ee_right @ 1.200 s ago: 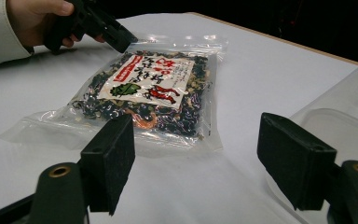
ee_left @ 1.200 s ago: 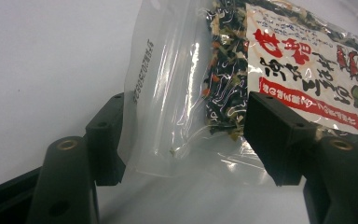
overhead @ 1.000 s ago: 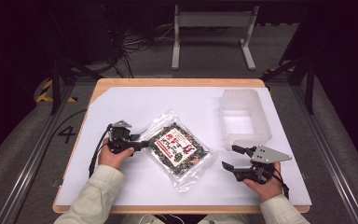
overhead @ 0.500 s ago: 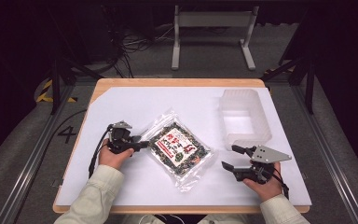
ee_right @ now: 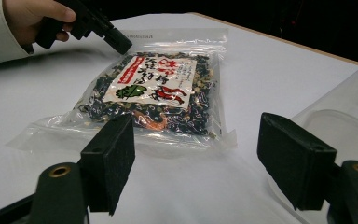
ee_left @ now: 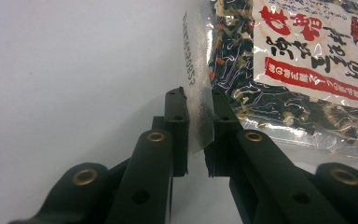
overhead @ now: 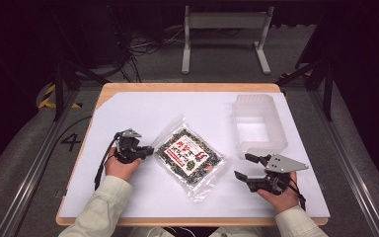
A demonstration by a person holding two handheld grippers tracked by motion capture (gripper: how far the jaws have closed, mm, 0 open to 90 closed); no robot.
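Right hand-held gripper (overhead: 247, 166): you are holding it wide open and empty, near the packet's right corner.
Left hand-held gripper (overhead: 149, 150): you are pinching the packet's clear edge.
Packet (overhead: 190, 156): lying flat mid-surface (overhead: 143, 111), long axis running diagonally, near-right to far-left.
Clear tub (overhead: 258, 123): sitting farther right.

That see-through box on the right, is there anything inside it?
The box looks empty: its frosted walls and pale floor show nothing lying in it from above. The right tongs cover a bit of its near rim, so that corner stays hidden.
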